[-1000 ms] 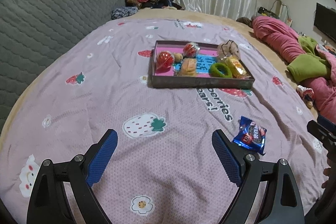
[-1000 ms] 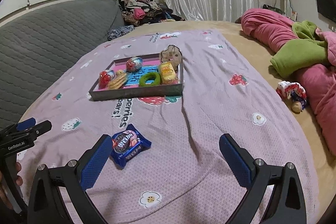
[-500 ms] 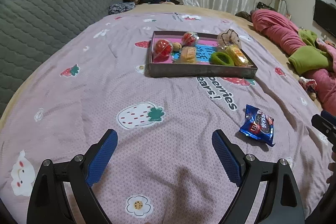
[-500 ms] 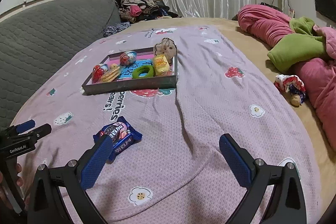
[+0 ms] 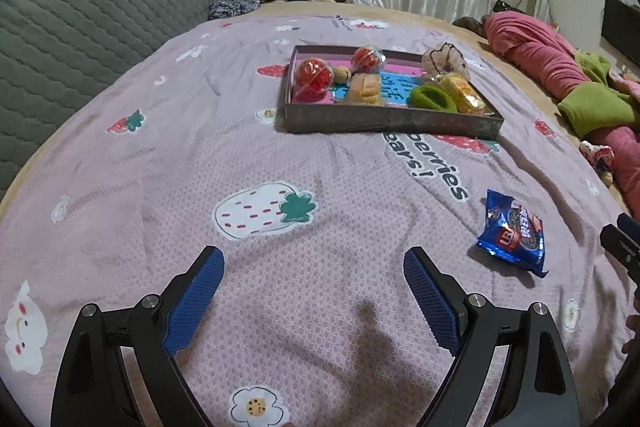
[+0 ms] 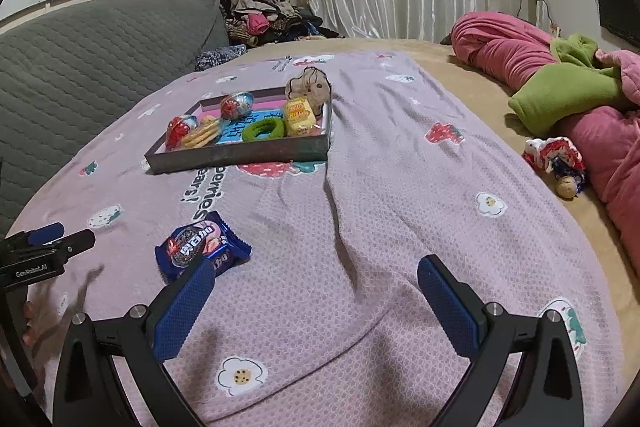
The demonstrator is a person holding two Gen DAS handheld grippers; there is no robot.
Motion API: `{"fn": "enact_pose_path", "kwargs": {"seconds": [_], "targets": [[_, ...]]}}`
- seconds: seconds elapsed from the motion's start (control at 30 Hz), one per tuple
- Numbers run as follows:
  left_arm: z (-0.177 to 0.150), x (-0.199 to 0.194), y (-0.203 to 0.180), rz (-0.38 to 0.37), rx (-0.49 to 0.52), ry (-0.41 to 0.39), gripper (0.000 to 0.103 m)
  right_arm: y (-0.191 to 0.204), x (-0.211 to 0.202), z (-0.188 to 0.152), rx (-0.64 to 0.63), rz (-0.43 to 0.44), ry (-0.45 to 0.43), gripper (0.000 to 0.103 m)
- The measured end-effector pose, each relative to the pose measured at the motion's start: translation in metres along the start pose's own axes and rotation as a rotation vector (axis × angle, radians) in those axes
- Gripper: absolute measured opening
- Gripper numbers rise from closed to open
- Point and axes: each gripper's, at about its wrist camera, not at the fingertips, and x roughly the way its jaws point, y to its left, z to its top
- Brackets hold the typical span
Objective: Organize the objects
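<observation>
Left wrist view: left gripper [image 5: 312, 269] and right gripper [image 6: 314, 277] have been lowered toward the blanket [image 5: 160, 155], both spread and empty. Cookie packet [image 6: 202, 251] lies at the right gripper's eleven o'clock, probably touching its left finger; tray [image 6: 240, 153] sits well beyond. Pickup likely next.

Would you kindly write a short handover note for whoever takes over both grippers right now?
Left gripper: open, empty, above the bedspread.
Right gripper: open, empty; the blue cookie packet lies just past its left finger.
Tray: holds two red capsule toys, biscuits, a green hair tie, a yellow snack and a small pouch.
Done: those items are in the tray.
Left: likely the cookie packet, still on the bedspread.
</observation>
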Motion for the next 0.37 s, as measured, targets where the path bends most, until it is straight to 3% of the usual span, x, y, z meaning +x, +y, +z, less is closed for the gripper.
{"fn": "enact_pose_path", "kwargs": {"seconds": [0.2,0.37], "targets": [[-0.003,0.016,0.004,-0.025,-0.024,0.023,0.092,-0.002,0.014,-0.006,0.000,-0.004,0.025,0.102],[-0.005,0.025,0.004,-0.002,-0.016,0.027,0.092,-0.003,0.025,-0.010,-0.006,-0.011,0.050,0.102]]}}
